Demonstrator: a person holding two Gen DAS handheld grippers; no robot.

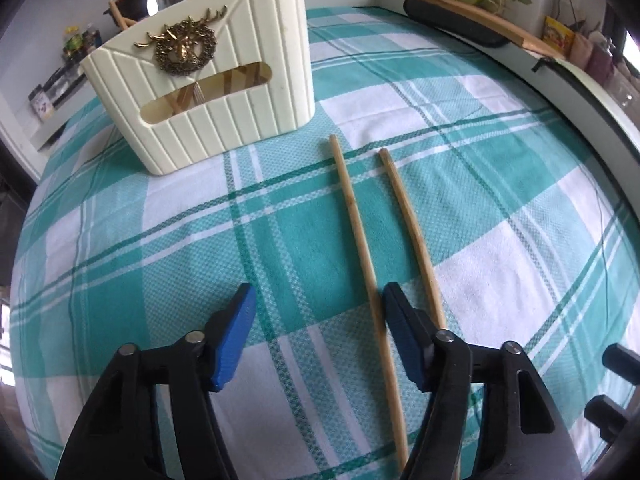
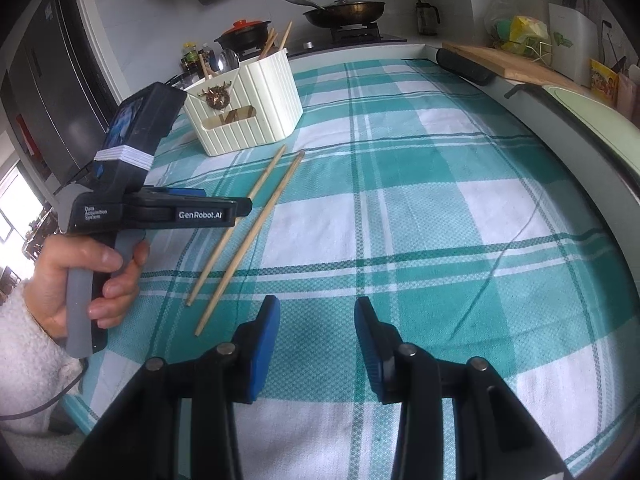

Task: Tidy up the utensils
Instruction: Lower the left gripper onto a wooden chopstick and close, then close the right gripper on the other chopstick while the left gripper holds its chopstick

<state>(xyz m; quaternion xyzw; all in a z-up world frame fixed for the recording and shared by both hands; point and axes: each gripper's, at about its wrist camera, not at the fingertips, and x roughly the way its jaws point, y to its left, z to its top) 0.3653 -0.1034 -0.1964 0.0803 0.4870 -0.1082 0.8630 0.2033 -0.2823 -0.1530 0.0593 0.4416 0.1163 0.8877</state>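
Note:
Two wooden chopsticks lie side by side on the teal checked cloth. In the left wrist view the left chopstick (image 1: 360, 248) runs between the open blue jaws of my left gripper (image 1: 318, 304); the right chopstick (image 1: 416, 236) passes under the right finger. A cream ribbed utensil holder (image 1: 208, 92) with a gold deer badge stands upright at the far left and holds several chopsticks. In the right wrist view my right gripper (image 2: 317, 312) is open and empty over the cloth, right of the chopsticks (image 2: 256, 220). The left gripper (image 2: 240, 206) hovers over them, and the holder (image 2: 248, 108) stands beyond.
A wooden cutting board (image 2: 504, 62) and a black roll (image 2: 464, 66) lie along the far right counter edge. A pan (image 2: 344, 10) and a black pot (image 2: 244, 34) sit on the stove behind. The person's hand (image 2: 80, 276) holds the left gripper's handle.

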